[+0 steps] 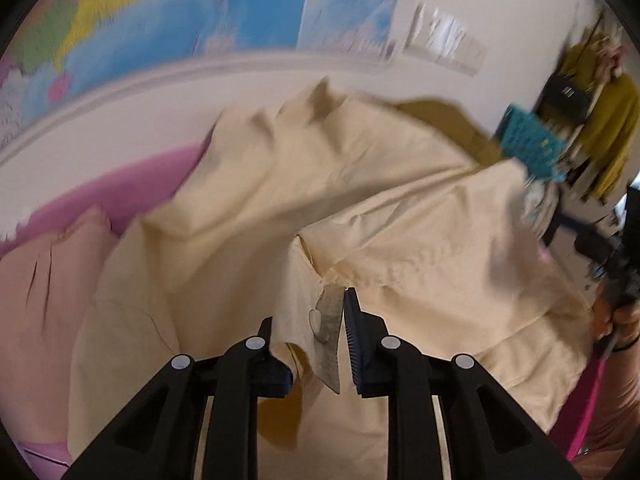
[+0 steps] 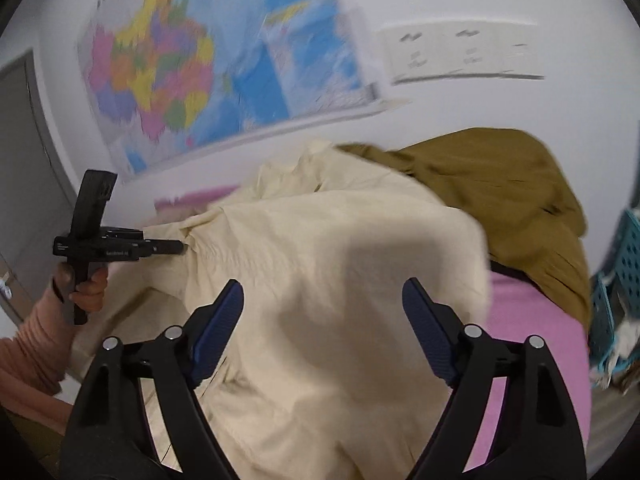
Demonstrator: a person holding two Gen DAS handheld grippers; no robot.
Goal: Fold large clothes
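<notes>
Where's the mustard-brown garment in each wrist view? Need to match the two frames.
Left wrist: mustard-brown garment shows only as a strip at upper centre-right, behind the cream garment.
Right wrist: it fills the upper right, lying past the cream garment, on the pink surface.
Shared landmark: the coloured wall map.

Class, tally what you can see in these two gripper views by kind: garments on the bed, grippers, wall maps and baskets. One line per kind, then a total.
Garments: 2, the cream garment and the mustard garment
Grippers: 2, the left gripper and the right gripper
Wall maps: 1, the map
Baskets: 1, the teal basket
Total: 6
</notes>
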